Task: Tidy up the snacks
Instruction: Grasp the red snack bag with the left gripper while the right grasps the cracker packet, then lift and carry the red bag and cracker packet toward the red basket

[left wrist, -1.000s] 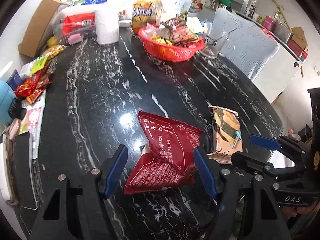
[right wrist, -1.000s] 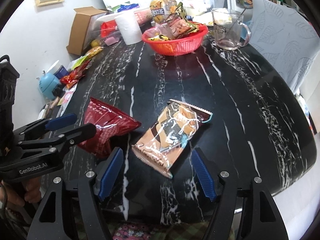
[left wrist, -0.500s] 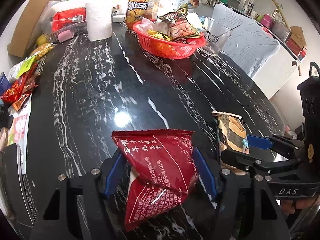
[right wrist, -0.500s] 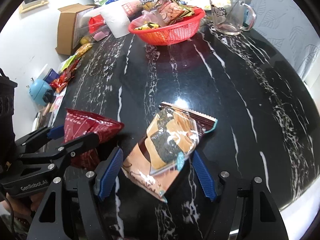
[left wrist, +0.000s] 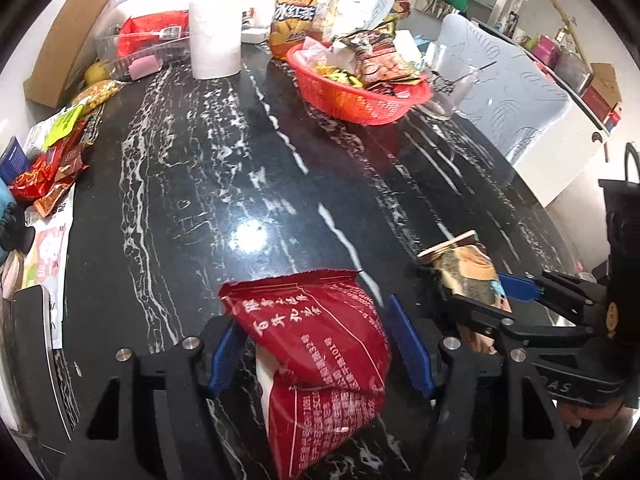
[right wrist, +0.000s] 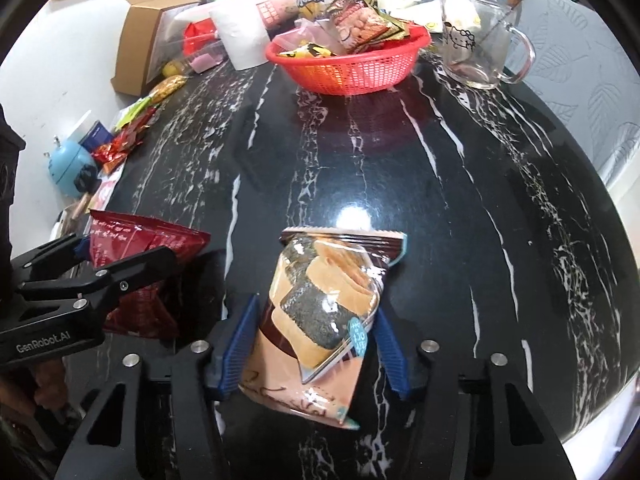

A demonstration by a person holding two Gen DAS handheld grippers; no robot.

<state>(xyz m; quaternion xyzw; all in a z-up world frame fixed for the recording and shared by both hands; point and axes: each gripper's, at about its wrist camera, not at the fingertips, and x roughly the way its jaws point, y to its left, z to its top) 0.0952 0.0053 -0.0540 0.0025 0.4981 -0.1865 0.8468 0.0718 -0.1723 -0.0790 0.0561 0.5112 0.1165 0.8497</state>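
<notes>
L gripper [left wrist: 320, 350] pinched the red snack bag [left wrist: 320, 344] between its blue pads, bag lifted off the black marble table [left wrist: 192, 200]. R gripper [right wrist: 312, 344], jaws just closing, pressed both pads on the brown cracker packet [right wrist: 324, 312], also raised. Red basket [right wrist: 348, 68] of snacks sat at the far side, well apart.

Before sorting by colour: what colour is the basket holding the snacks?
Red basket, clearest in the right wrist view.

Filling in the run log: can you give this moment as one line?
left hand-held gripper: shut on red snack bag | right hand-held gripper: jaws just closing, shut on biscuit packet | red basket: not reached
</notes>
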